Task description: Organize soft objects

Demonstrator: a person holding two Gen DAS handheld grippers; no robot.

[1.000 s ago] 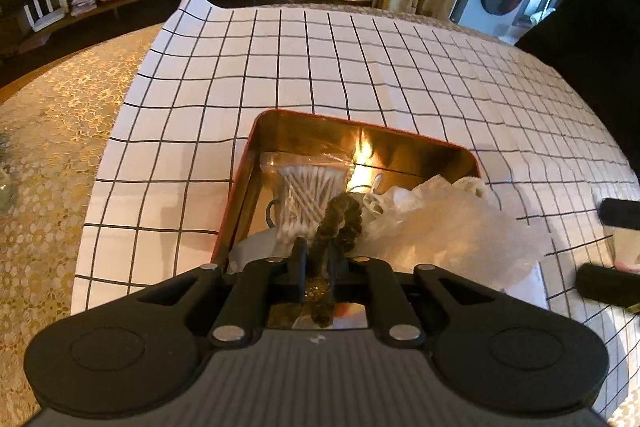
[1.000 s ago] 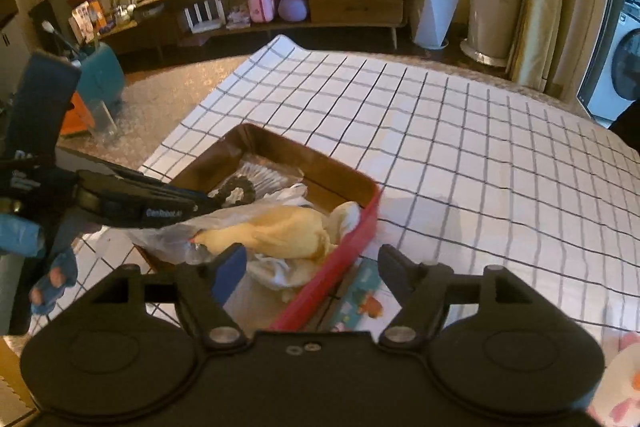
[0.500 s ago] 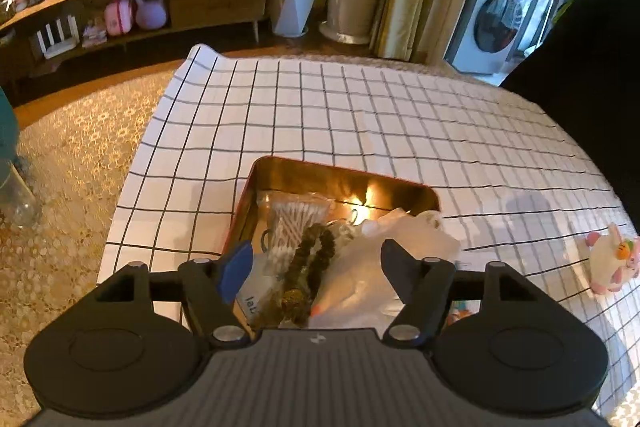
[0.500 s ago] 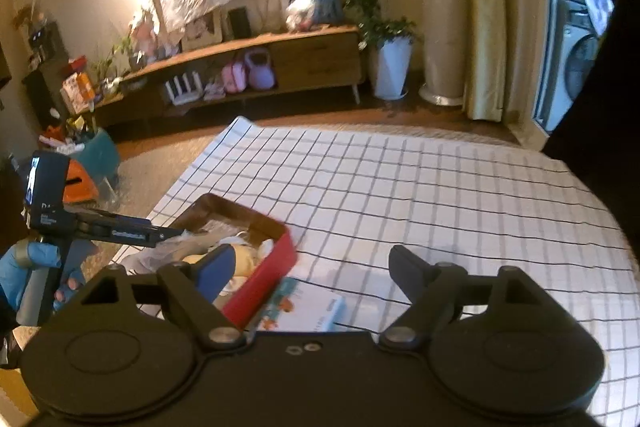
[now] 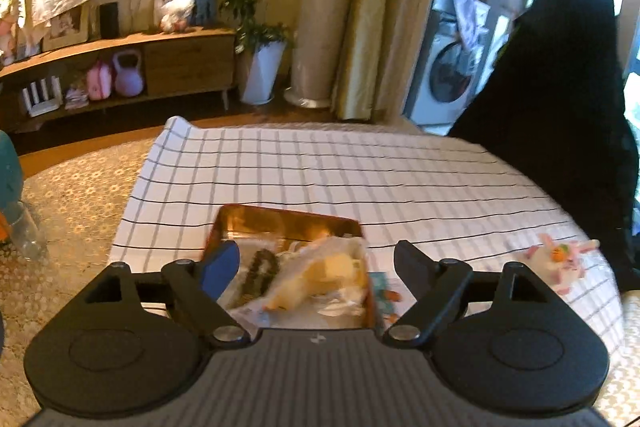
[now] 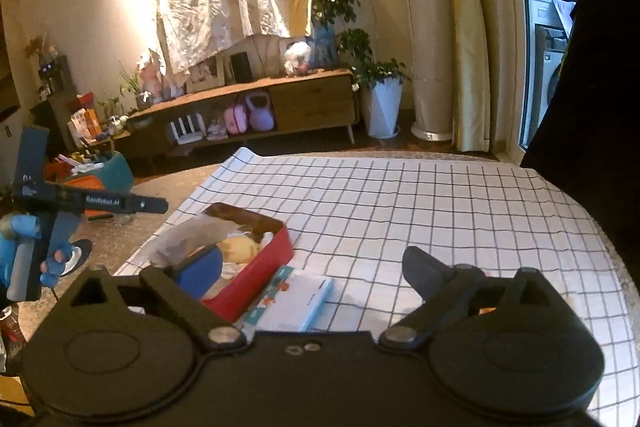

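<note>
One table, round, under a black-grid white cloth (image 5: 360, 167). One red tray (image 6: 256, 267) on the cloth, left of centre. Two grippers, both over the near edge.

Left gripper (image 5: 316, 263): jaws wide apart and still opening, nothing between the pads; it hangs above the tray, touching none of it. In the right wrist view it shows at far left, held in a blue-gloved hand (image 6: 52, 263), off the table's left side.

Tray contents, left to right in the left wrist view: one dark ring-shaped scrunchie (image 5: 260, 275); one crumpled clear plastic bag (image 5: 328, 255); one yellow soft toy (image 5: 320, 275) under the bag. Other small pale items are too blurred to count.

Just beside the tray's right wall, flat on the cloth: one white packet with teal print (image 6: 296, 301).

Right gripper (image 6: 316, 269): jaws spread very wide and opening, empty, above the packet.

Far right of the cloth: one pink-and-white plush (image 5: 558, 261), well apart from the tray.
</note>
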